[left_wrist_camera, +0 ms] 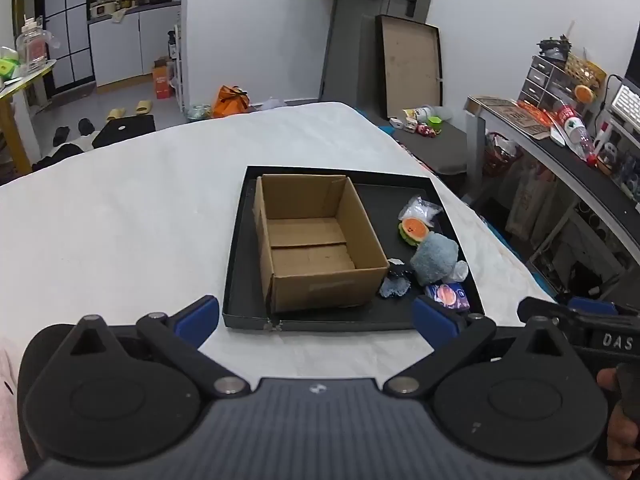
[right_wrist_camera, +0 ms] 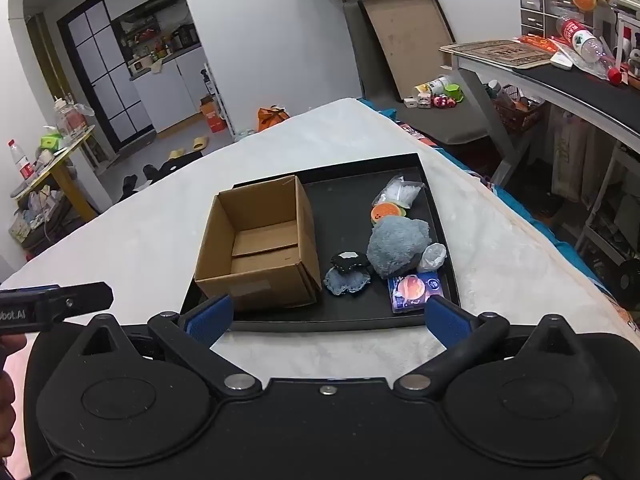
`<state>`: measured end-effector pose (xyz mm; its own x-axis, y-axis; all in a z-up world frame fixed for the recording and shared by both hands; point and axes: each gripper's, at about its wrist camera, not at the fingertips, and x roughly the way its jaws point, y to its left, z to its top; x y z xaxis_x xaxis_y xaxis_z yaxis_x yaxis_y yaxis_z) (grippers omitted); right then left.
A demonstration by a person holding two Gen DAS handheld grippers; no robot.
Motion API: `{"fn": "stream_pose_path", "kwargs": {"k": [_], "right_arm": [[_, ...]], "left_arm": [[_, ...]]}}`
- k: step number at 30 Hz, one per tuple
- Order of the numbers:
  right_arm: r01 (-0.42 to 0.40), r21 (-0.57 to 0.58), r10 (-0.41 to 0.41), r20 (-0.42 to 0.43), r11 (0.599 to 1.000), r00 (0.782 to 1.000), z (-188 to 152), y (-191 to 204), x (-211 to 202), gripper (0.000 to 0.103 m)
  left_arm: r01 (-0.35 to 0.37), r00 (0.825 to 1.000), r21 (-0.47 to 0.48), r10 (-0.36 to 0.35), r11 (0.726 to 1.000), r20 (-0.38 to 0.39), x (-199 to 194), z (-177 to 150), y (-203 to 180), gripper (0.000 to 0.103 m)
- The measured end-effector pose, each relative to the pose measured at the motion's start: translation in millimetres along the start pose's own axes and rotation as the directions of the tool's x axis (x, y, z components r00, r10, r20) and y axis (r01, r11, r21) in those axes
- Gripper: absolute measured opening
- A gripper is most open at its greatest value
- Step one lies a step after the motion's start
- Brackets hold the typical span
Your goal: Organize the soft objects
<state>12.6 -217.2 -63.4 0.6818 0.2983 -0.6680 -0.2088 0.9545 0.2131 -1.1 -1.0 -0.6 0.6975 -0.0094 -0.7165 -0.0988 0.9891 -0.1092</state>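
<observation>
Both the left gripper [left_wrist_camera: 316,312] and right gripper [right_wrist_camera: 328,320] hang wide open, empty, short of the black tray [left_wrist_camera: 236,276] where soft toys [left_wrist_camera: 434,258] lie beside an empty cardboard box [left_wrist_camera: 312,240].

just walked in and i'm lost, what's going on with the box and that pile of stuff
A person holds a gripper in each hand over a bed, sorting soft things. The left gripper and right gripper are both open and empty, short of the black tray. The cardboard box on the tray is empty. The grey plush, orange toy and other small items lie beside it, untouched.
</observation>
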Motion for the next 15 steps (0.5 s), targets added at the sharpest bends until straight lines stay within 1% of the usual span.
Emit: {"fn": "stream_pose_path", "kwargs": {"k": [3,6,8,9,10,15], "right_arm": [[0.002,0.003,-0.002,0.001,1.0,1.0,-1.3,0.3,-1.2,0.103],[0.009,0.003,-0.009,-0.002,1.0,1.0,-2.6,1.1,-1.7,0.103],[0.013,0.008,-0.013,-0.009,1.0,1.0,-2.9,1.1,-1.4,0.103],[0.012,0.011,-0.012,-0.02,1.0,1.0,3.8,-1.7,3.7,0.103],[0.015,0.014,-0.015,-0.022,1.0,1.0,3.8,-2.5,3.9,0.103],[0.033,-0.002,-0.033,-0.021,0.999,0.999,-0.9,1.9,0.4,0.103]], "left_arm": [[-0.007,1.0,0.01,0.007,1.0,0.03,-3.8,-2.7,0.8,0.102],[-0.018,0.999,0.025,0.017,1.0,0.036,-5.1,-3.9,0.5,0.102],[-0.027,0.999,0.035,0.026,0.999,0.032,-5.1,-5.1,-1.2,0.102],[-0.016,1.0,0.008,0.016,1.0,0.024,-2.0,1.5,-7.8,0.102],[-0.003,1.0,-0.002,0.003,1.0,0.021,-3.8,-1.7,-2.3,0.102],[-0.006,1.0,-0.004,0.006,1.0,0.006,-2.0,-0.3,-1.7,0.102]]}}
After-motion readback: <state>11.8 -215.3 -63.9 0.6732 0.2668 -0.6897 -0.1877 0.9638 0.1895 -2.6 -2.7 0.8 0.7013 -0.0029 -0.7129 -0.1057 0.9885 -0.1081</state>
